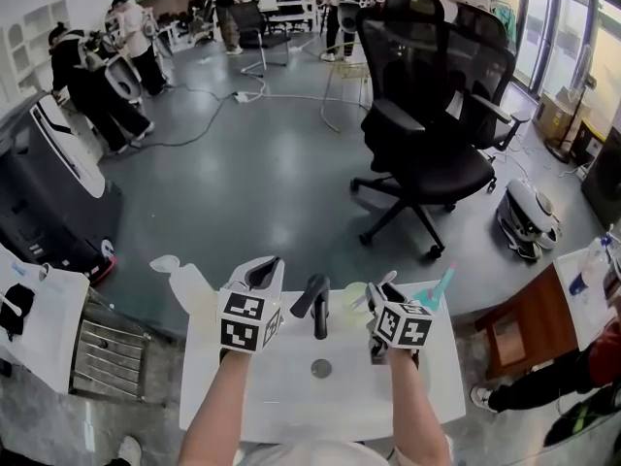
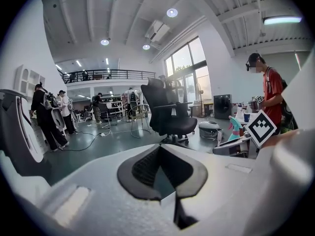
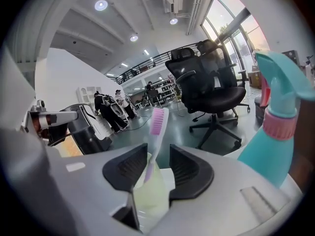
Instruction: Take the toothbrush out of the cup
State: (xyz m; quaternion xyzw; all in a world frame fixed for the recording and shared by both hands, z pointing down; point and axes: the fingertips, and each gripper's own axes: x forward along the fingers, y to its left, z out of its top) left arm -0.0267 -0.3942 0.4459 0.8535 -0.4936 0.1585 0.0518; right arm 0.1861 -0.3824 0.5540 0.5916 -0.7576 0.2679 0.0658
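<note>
Beside the black tap [image 1: 318, 304], on its right, at the back of the white bench [image 1: 281, 401], we see a pale green cup [image 3: 147, 191]. A toothbrush [image 3: 156, 124] with pink bristles stands in it, head up and leaning a little. Just right of the cup stands a teal spray bottle [image 3: 275, 141] with a pink collar. At the bench's far left corner we make out a pale, translucent bottle [image 1: 189, 284]; what it holds we cannot tell.

Our right gripper [image 3: 158, 154] points forward and slightly down at the cup. Its fingers stand apart on either side of the toothbrush's neck, with clear space on the right side, so the brush is between them but not clamped. Our left gripper [image 2: 158, 151] hovers left of the tap, aimed much the same way, its fingers drawn together with nothing between them. Both forearms reach in from the near edge, one on either side of the drain [image 1: 321, 368].
</note>
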